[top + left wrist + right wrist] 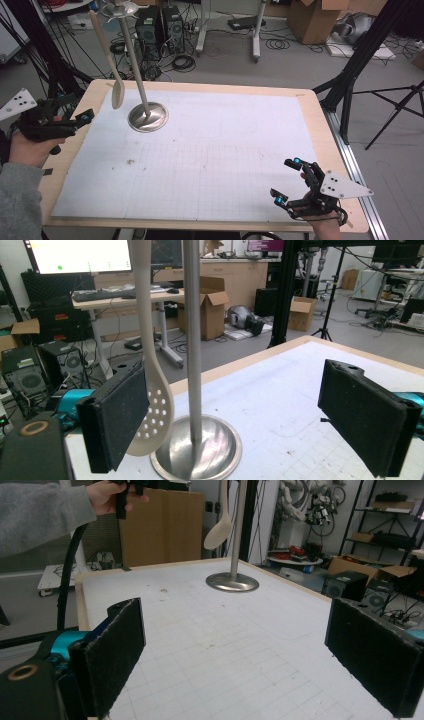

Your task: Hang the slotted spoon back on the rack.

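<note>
Progress is looking slight: I am holding my left gripper (75,121) at the far left edge of the table (310,107), jaws spread wide and gripping nothing, aimed at the slotted spoon (111,65) that is hanging from the stand (147,116). Nothing is being pinched yet, so the reach, the closing and the lifting off the hook are all, I judge, still to do. My right gripper (286,181) is idling at the near right corner, also spread and empty, well apart from the spoon.

The spoon is pale cream, with a long slim handle and an oval bowl pierced by small round holes (plain in the left gripper view (155,410)). Its bowl is dangling just beside the steel pole, above the round polished base at the far left of the white mat (210,165).
</note>
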Available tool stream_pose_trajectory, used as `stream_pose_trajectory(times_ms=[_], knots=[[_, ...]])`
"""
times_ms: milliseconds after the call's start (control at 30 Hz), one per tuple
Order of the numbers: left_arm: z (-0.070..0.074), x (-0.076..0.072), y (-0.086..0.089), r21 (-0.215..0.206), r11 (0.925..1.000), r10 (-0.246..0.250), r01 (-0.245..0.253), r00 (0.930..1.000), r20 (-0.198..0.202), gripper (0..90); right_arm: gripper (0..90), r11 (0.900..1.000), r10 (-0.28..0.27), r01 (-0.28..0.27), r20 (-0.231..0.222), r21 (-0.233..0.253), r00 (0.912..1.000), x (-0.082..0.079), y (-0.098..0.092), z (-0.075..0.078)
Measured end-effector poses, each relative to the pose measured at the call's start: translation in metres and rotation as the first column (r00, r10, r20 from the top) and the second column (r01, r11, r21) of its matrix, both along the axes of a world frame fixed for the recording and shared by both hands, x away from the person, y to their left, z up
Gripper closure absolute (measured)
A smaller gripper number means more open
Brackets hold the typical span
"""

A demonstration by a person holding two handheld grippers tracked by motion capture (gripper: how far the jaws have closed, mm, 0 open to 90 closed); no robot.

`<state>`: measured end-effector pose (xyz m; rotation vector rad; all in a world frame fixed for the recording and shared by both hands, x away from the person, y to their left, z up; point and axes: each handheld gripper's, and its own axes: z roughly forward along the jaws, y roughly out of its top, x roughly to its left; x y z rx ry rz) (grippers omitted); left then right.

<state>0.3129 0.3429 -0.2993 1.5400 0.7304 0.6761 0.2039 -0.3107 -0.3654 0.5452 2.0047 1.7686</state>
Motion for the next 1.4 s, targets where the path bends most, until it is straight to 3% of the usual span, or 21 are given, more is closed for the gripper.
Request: stream_pose_trajectory(times_ms=[267, 467, 800, 1267, 1400], knots=[[-0.006, -0.015, -0.009, 0.003, 0.9999, -0.011, 0.011, 0.9991, 0.04, 13.4, 8.1, 1.0, -0.02, 0.02, -0.005, 0.006, 0.9998, -0.003, 0.001, 0.0], [-0.016, -0.026, -0.014, 0.0, 1.0, -0.007, 0.007, 0.9989, 0.047, 13.4, 8.2, 1.0, -0.019, 0.019, 0.005, 0.007, 0.9998, -0.004, 0.004, 0.002], [-0.033, -0.044, -0.02, 0.029, 0.9996, -0.002, 0.001, 0.9989, 0.046, 13.4, 8.1, 1.0, -0.028, 0.028, -0.002, 0.011, 0.9996, -0.003, 0.006, 0.001], [-0.046, -0.063, -0.02, 0.024, 0.9993, 0.026, -0.028, 0.9983, 0.052, 13.4, 8.1, 0.999, -0.036, 0.036, 0.006, 0.007, 0.9993, -0.003, 0.008, 0.001], [-0.051, -0.067, -0.021, -0.005, 0.9999, 0.012, -0.012, 0.999, 0.044, 13.4, 8.1, 0.999, -0.04, 0.04, -0.001, 0.008, 0.9992, -0.003, 0.008, 0.0]])
